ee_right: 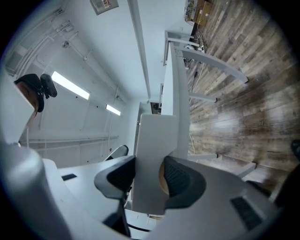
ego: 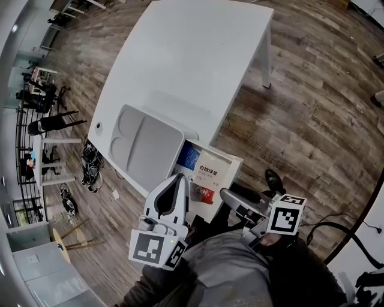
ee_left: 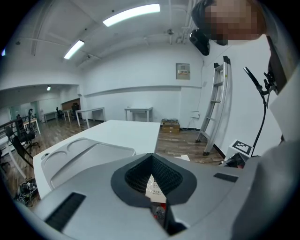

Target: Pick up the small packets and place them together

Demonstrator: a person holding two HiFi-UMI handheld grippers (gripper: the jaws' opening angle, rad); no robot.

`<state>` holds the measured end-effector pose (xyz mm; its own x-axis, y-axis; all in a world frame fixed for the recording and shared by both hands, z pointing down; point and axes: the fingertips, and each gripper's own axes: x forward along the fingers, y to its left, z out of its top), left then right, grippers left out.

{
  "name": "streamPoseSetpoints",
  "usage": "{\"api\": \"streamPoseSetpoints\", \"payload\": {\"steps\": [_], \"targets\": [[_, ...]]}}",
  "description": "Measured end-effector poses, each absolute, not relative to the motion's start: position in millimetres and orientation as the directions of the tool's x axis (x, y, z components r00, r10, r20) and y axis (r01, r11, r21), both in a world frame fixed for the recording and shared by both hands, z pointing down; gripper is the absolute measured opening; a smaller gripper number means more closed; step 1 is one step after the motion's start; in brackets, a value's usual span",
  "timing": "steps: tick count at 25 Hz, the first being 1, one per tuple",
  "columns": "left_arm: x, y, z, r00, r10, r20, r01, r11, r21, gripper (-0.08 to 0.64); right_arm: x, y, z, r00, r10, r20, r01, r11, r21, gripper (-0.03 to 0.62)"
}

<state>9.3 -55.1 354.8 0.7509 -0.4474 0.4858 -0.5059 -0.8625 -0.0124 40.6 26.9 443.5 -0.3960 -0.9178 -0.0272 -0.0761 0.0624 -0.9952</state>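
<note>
Wood-plank floor spread under a long white table; at the table's near end lay a grey tray with shallow compartments, and just beside it, at the table's edge, sat an open white box.

The small packets lay inside that box, close together; a blue packet sat nearest the tray, a white packet printed with dark characters lay beside it, and a red packet lay at the near end.

The left gripper hung over the seam between tray and box, pointing somewhat downward; in the left gripper view its jaws met at the tips and pinched nothing; through the hollow between the black pads the white packet and a bit of red showed below, apart from the jaws.

The right gripper reached in level from the box's other side; in the right gripper view its jaws stood on either side of a flat white panel, which looked like a wall of the box, and both pads appeared to press on it, with a brown sliver showing at the right-hand pad.

Each gripper carried its marker cube nearer the person; a grey-clad lap filled the bottom of the head view.

Behind the table, in the left gripper view, a ladder leaned on a white wall; strip lights ran along the ceiling.
</note>
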Motion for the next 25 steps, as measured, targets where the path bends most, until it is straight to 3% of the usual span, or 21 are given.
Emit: {"api": "streamPoseSetpoints", "payload": {"steps": [25], "targets": [[32.5,-35.1,360.1,0.778,-0.394,0.490,-0.462,-0.887,0.020,-0.005,50.9,65.1,445.7,-0.376,-0.926,-0.018,-0.071,0.048,-0.996,0.199]]}}
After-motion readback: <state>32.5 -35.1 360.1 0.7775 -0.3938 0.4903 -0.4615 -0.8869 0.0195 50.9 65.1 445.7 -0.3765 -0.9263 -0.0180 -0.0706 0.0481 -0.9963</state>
